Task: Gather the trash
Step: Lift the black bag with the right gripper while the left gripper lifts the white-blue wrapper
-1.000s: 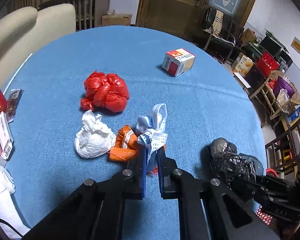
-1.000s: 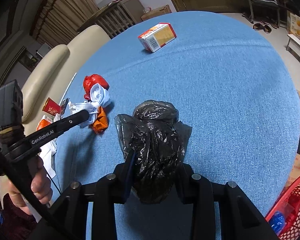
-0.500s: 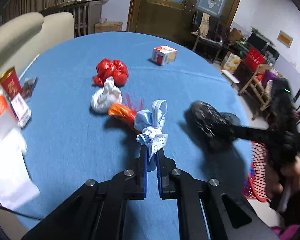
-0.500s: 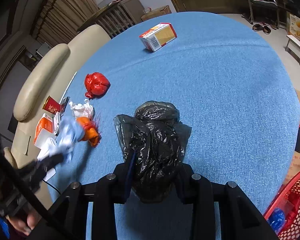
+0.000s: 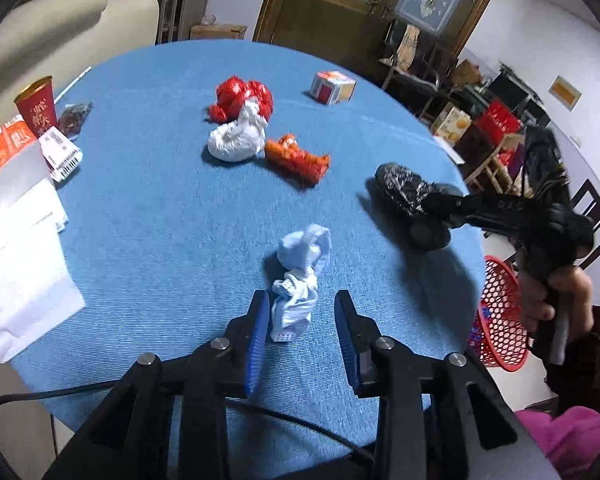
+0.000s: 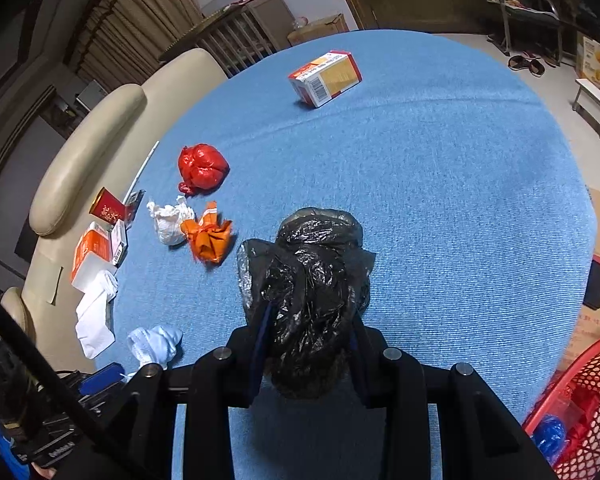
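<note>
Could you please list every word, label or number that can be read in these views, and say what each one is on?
None reads clearly.
Red cup: gold characters, blurred.
Small box: barcode and print, too small.
White carton: barcode label, digits too small.

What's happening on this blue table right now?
A person with two handheld grippers is gathering trash. The left gripper is opening, its pads clear of the pale blue bag between its jaws near the table's edge. The right gripper is clamped on a black bag. Red, white and orange wads and a carton lie uncollected; a red basket waits beside the table.
</note>
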The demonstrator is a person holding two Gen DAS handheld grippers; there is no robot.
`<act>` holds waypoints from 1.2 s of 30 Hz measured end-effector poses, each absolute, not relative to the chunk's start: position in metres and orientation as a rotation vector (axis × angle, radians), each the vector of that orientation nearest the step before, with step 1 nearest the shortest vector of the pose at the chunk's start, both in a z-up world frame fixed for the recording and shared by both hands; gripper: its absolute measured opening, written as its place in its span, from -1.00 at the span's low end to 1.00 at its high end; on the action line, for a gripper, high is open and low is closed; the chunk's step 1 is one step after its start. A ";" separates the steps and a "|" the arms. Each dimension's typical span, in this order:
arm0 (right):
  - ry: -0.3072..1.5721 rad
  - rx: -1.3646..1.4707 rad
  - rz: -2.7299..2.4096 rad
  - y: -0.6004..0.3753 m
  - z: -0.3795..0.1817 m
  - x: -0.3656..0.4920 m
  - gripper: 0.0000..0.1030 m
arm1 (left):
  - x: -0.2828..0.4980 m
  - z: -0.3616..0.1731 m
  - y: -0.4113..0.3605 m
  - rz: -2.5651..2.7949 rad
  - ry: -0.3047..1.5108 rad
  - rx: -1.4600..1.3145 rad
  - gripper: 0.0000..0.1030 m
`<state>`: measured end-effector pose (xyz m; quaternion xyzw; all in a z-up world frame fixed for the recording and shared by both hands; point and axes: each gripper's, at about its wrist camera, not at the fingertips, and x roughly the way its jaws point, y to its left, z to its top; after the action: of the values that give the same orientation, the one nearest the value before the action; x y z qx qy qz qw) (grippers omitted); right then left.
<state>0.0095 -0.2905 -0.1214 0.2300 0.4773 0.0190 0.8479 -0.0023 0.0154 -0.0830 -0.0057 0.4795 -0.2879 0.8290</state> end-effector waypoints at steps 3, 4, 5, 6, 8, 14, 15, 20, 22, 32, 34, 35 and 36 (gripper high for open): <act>1.003 0.496 0.035 -0.295 -0.120 0.007 -0.28 | -0.002 -0.079 0.021 -0.589 1.007 0.002 -0.33; 1.003 0.501 0.033 -0.296 -0.119 0.007 -0.28 | 0.000 -0.079 0.021 -0.586 1.007 0.007 -0.33; 1.002 0.504 0.031 -0.297 -0.119 0.007 -0.27 | 0.003 -0.080 0.019 -0.586 1.010 0.014 -0.33; 1.002 0.509 0.028 -0.297 -0.118 0.007 -0.26 | 0.005 -0.080 0.017 -0.587 1.012 0.019 -0.32; 1.006 0.534 0.036 -0.298 -0.118 0.008 -0.26 | 0.009 -0.080 0.008 -0.596 1.014 0.034 -0.26; 1.009 0.567 0.061 -0.297 -0.117 0.012 0.06 | 0.013 -0.090 -0.028 -0.617 1.022 0.140 -0.09; 0.998 0.578 0.060 -0.298 -0.116 0.012 0.25 | 0.014 -0.093 -0.032 -0.616 1.031 0.151 -0.09; 0.979 0.552 0.061 -0.293 -0.114 0.019 0.25 | 0.021 -0.108 -0.038 -0.577 1.073 0.171 -0.09; 0.978 0.529 0.059 -0.288 -0.116 0.022 0.25 | 0.022 -0.111 -0.037 -0.558 1.077 0.183 -0.09; 0.995 0.387 0.023 -0.269 -0.128 0.026 -0.27 | 0.021 -0.118 -0.035 -0.546 1.083 0.184 -0.42; 0.983 0.372 0.022 -0.269 -0.124 0.023 -0.39 | 0.020 -0.116 -0.033 -0.550 1.074 0.174 -0.44; 0.977 0.364 0.022 -0.269 -0.122 0.022 -0.41 | 0.020 -0.115 -0.033 -0.552 1.070 0.169 -0.45; 0.968 0.360 0.025 -0.269 -0.119 0.019 -0.41 | 0.019 -0.112 -0.032 -0.553 1.064 0.163 -0.45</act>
<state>0.0192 -0.2693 -0.1187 0.1722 0.4627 0.0119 0.8695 0.0191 -0.0319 -0.1124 0.0767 0.5000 -0.2598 0.8226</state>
